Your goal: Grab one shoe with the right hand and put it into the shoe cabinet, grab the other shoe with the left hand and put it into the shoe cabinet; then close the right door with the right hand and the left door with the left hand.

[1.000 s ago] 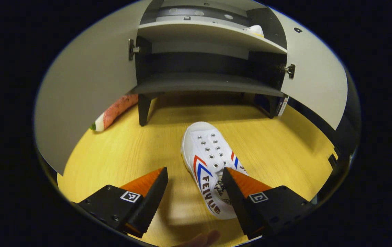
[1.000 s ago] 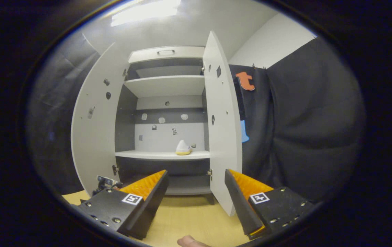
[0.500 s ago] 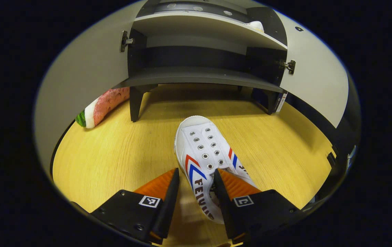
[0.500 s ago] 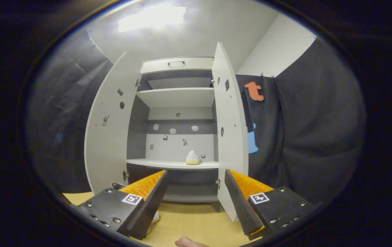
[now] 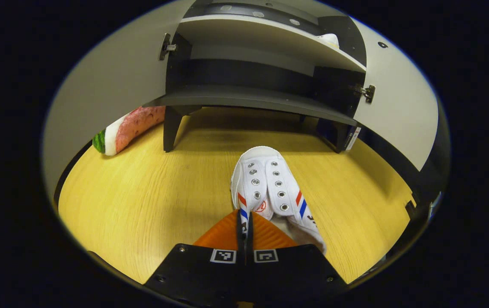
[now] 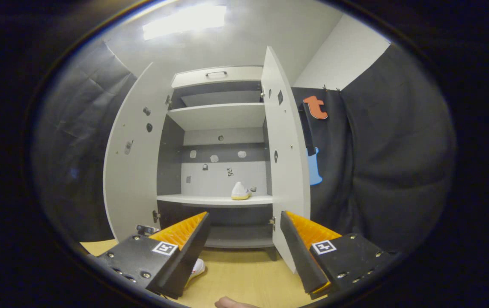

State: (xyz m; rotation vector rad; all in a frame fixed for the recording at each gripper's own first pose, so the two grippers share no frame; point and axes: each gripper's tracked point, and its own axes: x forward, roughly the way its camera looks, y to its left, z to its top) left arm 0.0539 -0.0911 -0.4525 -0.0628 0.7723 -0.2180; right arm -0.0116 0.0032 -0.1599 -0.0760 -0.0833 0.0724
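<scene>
In the left gripper view, your left tongs (image 5: 244,226) are pinched tight on the near side wall of the white shoe (image 5: 270,188). It lies on the surface (image 5: 141,201), long axis running toward 12 o'clock, toe at the shoe cabinet (image 5: 253,98).

In the right gripper view, your right tongs (image 6: 244,233) stand wide and empty; the other shoe (image 6: 240,191) sits on the shelf (image 6: 210,199) at 12 o'clock.
</scene>
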